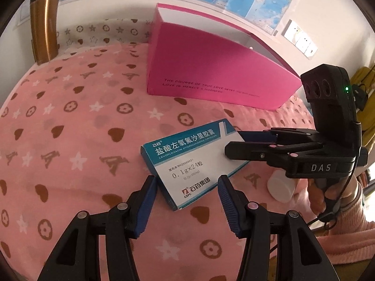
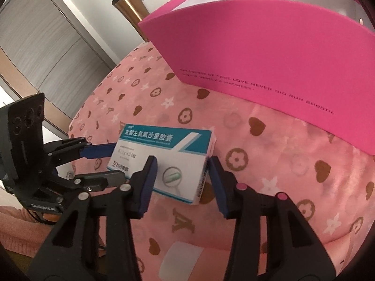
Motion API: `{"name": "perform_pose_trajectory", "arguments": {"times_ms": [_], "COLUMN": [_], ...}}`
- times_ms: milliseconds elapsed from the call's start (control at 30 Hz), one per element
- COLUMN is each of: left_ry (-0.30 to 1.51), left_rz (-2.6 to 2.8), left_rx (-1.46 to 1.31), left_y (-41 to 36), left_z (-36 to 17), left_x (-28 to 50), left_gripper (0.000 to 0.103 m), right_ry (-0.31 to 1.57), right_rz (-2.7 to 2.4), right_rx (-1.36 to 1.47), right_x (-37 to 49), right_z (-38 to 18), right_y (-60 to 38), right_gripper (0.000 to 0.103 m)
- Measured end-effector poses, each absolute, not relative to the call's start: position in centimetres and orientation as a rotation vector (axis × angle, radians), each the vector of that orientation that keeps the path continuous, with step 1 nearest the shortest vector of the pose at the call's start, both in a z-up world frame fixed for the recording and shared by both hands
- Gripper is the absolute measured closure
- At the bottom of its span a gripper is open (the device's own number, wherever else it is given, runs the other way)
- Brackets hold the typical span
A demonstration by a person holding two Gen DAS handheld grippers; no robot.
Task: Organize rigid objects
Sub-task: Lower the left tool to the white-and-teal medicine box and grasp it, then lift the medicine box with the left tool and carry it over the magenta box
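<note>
Straddling the medicine box [image 1: 187, 161], both tongs gape without gripping; white bottle [image 1: 281, 187] half hidden.

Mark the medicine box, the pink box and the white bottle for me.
medicine box [image 1: 187, 161]: left wrist view, on its printed top face.
pink box [image 2: 269, 53]: right wrist view, on its front wall.
white bottle [image 1: 281, 186]: left wrist view, on its white side.

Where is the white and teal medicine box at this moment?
The medicine box lies flat on the pink patterned cloth, in front of the pink box. In both views it sits between the open left gripper and right gripper.
</note>
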State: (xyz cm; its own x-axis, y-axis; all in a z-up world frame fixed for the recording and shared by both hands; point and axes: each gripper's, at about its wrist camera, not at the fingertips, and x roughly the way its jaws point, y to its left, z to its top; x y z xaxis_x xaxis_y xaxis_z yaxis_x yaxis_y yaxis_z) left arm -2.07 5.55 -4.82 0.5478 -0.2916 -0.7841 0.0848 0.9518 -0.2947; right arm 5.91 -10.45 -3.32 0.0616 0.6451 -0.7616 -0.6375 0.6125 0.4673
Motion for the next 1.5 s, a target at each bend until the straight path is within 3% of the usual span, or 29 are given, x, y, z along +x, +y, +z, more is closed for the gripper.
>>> {"name": "perform_pose_trajectory", "arguments": {"times_ms": [1500], "left_ry": [0.695], "left_rz": [-0.282], "left_rx": [-0.100], "left_y": [3.7], "left_z": [6.5], "left_x": [4.7], "left_gripper": [0.049], "right_ry": [0.868], "right_rz": [0.881], "right_rx": [0.076], "right_x": [10.4], "right_z": [7.5], "right_y": [-14.6], "right_gripper": [0.055]}}
